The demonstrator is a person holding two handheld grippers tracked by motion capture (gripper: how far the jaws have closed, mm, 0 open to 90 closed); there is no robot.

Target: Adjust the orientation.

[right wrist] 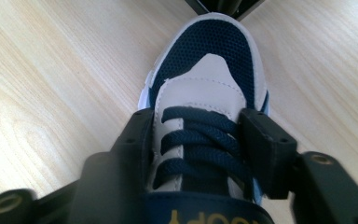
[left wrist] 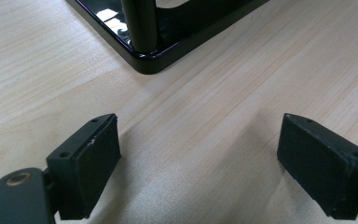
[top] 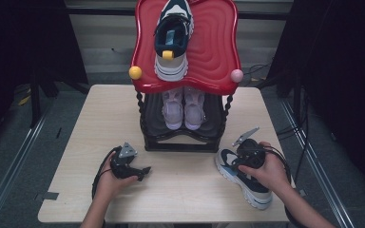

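Right claw (right wrist: 196,140) clamped across the laced upper of the sneaker (right wrist: 209,88), lower right on the surface (top: 180,190); light, soft upper, stiff sole. Left claw (left wrist: 198,163) released, empty.

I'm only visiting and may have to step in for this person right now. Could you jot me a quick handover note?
Right gripper: jaws closed around the laced upper of the navy and white shoe on the table, pads against both sides.
Left gripper: open, holding nothing, resting low over the table by the rack's foot.
Done: the matching shoe sits on the rack's red top shelf; a pale pair fills the lower shelf.
Left, most likely: lift the gripped shoe up beside its partner.
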